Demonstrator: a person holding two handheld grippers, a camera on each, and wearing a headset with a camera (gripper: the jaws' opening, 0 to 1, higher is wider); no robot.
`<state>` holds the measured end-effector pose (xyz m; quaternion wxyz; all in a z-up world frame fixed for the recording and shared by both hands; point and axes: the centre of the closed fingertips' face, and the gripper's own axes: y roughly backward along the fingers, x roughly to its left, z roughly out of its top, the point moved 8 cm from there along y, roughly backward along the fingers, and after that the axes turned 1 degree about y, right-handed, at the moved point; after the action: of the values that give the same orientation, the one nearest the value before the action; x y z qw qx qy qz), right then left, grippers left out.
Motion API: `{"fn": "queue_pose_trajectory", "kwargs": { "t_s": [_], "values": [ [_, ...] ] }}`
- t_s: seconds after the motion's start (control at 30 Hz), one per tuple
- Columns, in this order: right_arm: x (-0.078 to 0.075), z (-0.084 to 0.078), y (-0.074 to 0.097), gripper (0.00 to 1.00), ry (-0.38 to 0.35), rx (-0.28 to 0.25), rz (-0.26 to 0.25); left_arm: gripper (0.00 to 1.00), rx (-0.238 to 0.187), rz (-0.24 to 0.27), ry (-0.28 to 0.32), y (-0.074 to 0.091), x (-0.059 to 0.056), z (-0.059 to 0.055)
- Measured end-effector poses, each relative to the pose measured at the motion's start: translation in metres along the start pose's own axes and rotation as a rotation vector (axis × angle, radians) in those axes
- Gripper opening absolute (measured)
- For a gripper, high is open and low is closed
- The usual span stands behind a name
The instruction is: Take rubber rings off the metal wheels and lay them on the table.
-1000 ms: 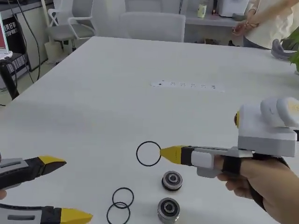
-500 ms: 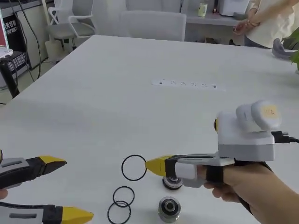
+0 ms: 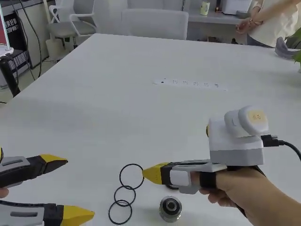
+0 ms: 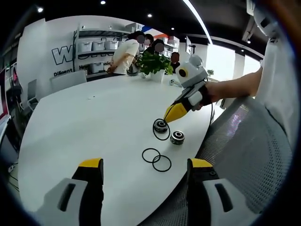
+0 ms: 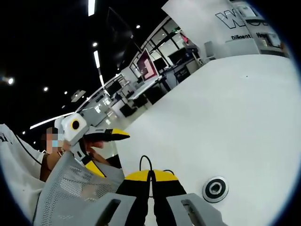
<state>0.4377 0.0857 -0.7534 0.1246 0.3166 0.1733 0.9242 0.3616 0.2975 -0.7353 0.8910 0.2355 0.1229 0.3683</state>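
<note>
Head view has the right gripper pinched shut on a black rubber ring, caught by its edge so the loop juts ahead of the tips, likely so it can be laid flat beside the two laid rings just short of those tips; the left gripper waits with jaws wide and holding nothing, probably ready to steady a wheel; one bare metal wheel sits just beneath the right gripper; a second wheel is mostly hidden behind that gripper in the head view; whether the held ring touches the table I cannot tell.
</note>
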Motion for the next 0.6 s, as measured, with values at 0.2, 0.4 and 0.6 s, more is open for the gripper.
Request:
{"fn": "queue_pose_trajectory", "kwargs": {
  "t_s": [0.2,0.4,0.6],
  "values": [
    [-0.008,-0.011,-0.007,0.00,-0.032,0.032,-0.031,0.70,0.001,-0.002,0.001,0.000,0.000,0.000],
    [-0.013,-0.024,-0.016,0.00,-0.015,0.095,-0.051,0.70,-0.004,0.001,0.006,0.000,0.000,0.000],
    [-0.016,-0.033,-0.021,0.00,0.019,0.137,-0.072,0.70,-0.008,0.003,0.012,0.000,0.000,0.000]
  ]
}}
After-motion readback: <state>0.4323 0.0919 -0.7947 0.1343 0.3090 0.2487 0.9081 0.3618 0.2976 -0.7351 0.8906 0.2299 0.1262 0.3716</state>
